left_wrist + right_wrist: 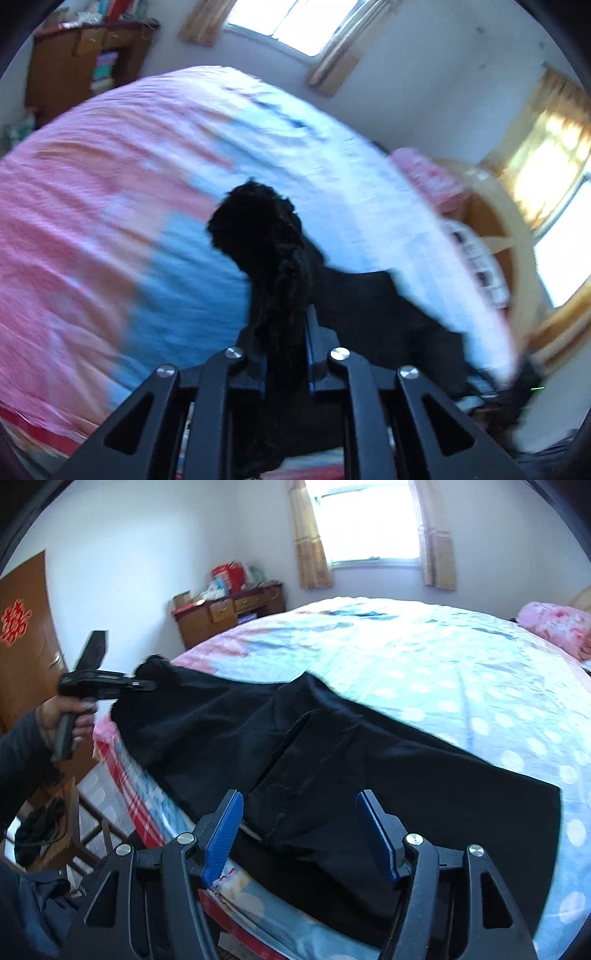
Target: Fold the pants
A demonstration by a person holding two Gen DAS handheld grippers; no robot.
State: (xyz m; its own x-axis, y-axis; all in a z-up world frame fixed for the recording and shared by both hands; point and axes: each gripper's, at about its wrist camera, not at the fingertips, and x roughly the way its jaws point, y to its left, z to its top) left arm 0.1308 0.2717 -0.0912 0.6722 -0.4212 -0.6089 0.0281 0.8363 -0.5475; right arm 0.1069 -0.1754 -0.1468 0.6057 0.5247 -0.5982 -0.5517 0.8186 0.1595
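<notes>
Black pants [332, 760] lie spread along the near edge of the bed. My left gripper [286, 325] is shut on a bunched end of the pants [266, 229] and holds it lifted above the bed; the left wrist view is motion-blurred. The left gripper also shows in the right wrist view [147, 684] at the far left, clamped on the raised end. My right gripper [299, 812] is open, its blue pads [223, 834] spread just above the near part of the pants, holding nothing.
The bed [461, 672] has a blue and pink polka-dot sheet. A pink pillow [554, 626] lies at its far right. A wooden desk [229, 614] with boxes stands by the wall, a door [22, 635] at left, a window [365, 520] behind.
</notes>
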